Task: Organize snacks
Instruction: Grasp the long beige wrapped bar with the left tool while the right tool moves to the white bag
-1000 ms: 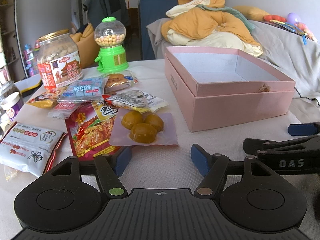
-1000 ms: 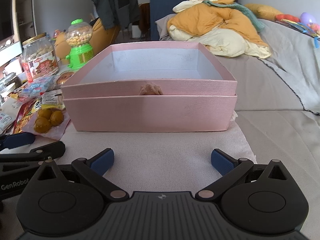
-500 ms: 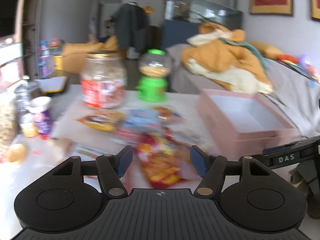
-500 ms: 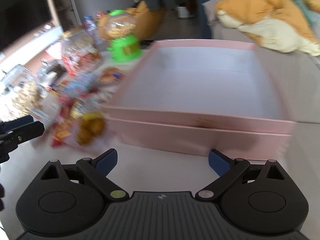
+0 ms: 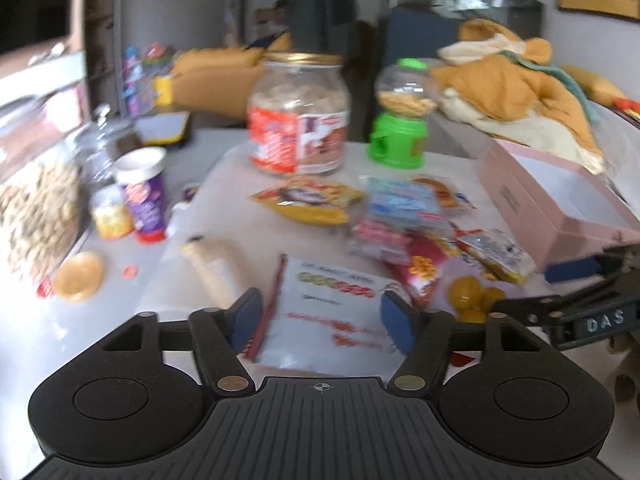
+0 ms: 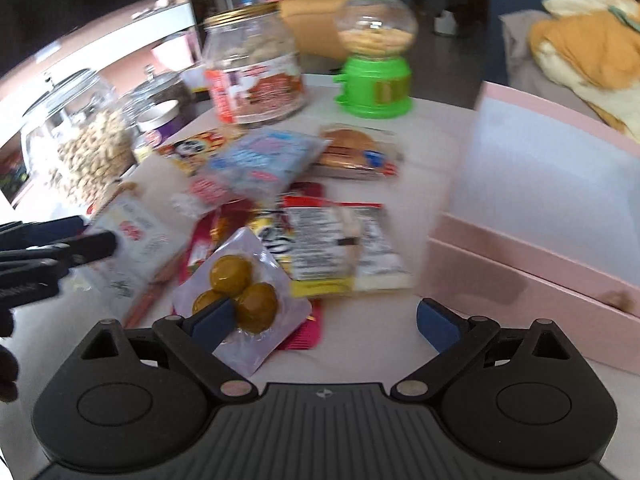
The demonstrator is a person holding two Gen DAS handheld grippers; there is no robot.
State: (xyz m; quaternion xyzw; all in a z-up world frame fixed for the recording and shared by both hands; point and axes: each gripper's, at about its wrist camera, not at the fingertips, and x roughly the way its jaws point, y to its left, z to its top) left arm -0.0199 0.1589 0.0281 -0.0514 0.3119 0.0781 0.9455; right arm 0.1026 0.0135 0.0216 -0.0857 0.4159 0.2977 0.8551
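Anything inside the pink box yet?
The pink box looks empty: only its pale floor shows in both wrist views. Its near wall hides the closest strip of floor, and its right end is out of frame.

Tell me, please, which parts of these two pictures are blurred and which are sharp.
Left wrist view: the snack packets and the big jar are smeared; the gripper's black body is sharp. Right wrist view: the pink box is smeared; the three yellow sweets are clearer.
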